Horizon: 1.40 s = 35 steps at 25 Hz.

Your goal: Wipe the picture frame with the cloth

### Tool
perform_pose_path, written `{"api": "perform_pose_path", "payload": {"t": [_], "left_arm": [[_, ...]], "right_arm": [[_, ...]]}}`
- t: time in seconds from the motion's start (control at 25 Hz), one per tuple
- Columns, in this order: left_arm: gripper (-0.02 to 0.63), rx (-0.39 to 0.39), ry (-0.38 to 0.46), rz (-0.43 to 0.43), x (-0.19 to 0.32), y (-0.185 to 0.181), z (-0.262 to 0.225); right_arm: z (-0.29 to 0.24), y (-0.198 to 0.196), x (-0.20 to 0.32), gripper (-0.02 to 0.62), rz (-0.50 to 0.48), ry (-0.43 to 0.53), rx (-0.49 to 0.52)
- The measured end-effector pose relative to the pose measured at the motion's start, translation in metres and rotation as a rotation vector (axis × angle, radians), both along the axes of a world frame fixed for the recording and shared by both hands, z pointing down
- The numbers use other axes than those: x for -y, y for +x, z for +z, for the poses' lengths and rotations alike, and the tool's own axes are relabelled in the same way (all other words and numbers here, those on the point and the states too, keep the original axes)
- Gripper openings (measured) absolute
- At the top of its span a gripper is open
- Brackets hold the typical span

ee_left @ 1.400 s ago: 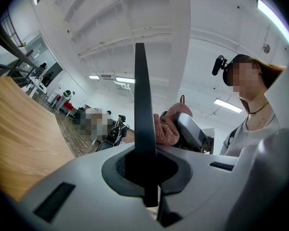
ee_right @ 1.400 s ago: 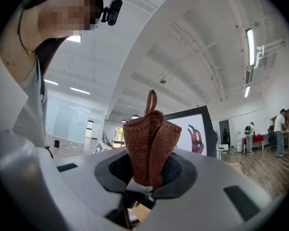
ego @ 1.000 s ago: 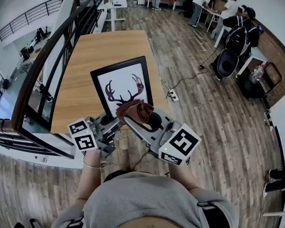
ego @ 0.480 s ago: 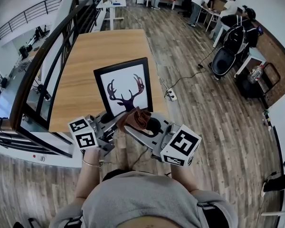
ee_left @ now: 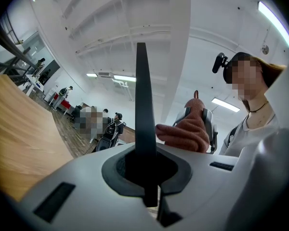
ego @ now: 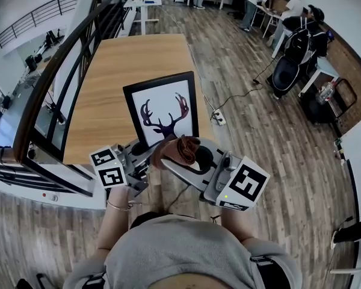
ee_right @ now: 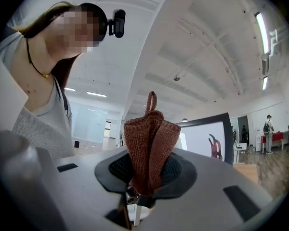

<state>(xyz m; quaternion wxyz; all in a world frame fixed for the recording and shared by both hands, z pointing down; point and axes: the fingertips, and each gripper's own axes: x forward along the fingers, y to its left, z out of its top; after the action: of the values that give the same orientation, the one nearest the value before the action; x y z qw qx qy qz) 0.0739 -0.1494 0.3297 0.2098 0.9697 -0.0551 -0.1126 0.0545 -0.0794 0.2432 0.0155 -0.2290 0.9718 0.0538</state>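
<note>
A black-rimmed picture frame (ego: 164,108) with an antler print stands upright over the near end of the wooden table (ego: 120,65). My left gripper (ego: 143,152) is shut on its lower edge. In the left gripper view the picture frame (ee_left: 144,114) shows edge-on as a thin dark blade rising out of my left gripper (ee_left: 147,179). A rust-brown knitted cloth (ego: 179,149) is bunched in my right gripper (ego: 173,156), just below the picture and not touching it. From the right gripper view the cloth (ee_right: 149,146) stands up out of my right gripper (ee_right: 142,189), with the picture frame (ee_right: 209,138) behind it.
A dark railing (ego: 60,83) and glass panels run along the table's left side. Plank floor lies to the right, with a cable and power strip (ego: 218,119). People and a black stroller (ego: 292,65) are far back right. A second table (ego: 143,3) stands beyond.
My right gripper with the cloth has shifted a little to the right. The left gripper has stayed put with the frame still in it.
</note>
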Motion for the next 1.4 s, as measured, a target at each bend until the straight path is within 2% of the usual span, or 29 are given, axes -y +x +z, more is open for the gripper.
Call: {"api": "perform_pose_path", "payload": {"t": [0.16,0.32,0.4,0.48,0.6,0.72,0.8,0.96,1.12,1.4], "left_arm": [[0.017,0.004,-0.001,0.007,-0.001,0.000,0.000],[0.017,0.003,-0.005,0.016,-0.002,-0.001,0.000],[0.017,0.004,-0.004,0.021,-0.002,-0.001,0.000],[0.017,0.005,-0.003,0.024,-0.002,0.000,0.001],[0.017,0.006,-0.002,0.031,-0.002,0.000,0.002],[0.017,0.013,0.001,0.041,-0.002,0.000,0.001],[0.017,0.019,0.011,0.052,-0.002,-0.001,0.001],[0.017,0.036,0.044,0.065,-0.004,-0.003,-0.001],[0.017,0.067,0.083,0.053,-0.004,-0.003,0.001],[0.017,0.064,0.073,0.059,-0.002,-0.003,0.001]], "right_arm": [[-0.042,0.013,-0.003,0.097,0.040,0.136,0.134],[-0.090,0.046,0.002,0.097,0.181,0.293,0.313],[-0.106,0.061,0.009,0.097,0.266,0.366,0.364],[-0.116,0.072,0.019,0.097,0.366,0.445,0.352],[-0.125,0.078,0.035,0.097,0.504,0.583,0.261],[-0.133,0.075,0.049,0.097,0.573,0.671,0.200],[-0.138,0.070,0.061,0.097,0.583,0.675,0.194],[-0.118,0.063,0.088,0.097,0.573,0.594,0.205],[-0.105,0.064,0.090,0.097,0.588,0.572,0.205],[-0.096,0.064,0.087,0.097,0.596,0.549,0.192]]}}
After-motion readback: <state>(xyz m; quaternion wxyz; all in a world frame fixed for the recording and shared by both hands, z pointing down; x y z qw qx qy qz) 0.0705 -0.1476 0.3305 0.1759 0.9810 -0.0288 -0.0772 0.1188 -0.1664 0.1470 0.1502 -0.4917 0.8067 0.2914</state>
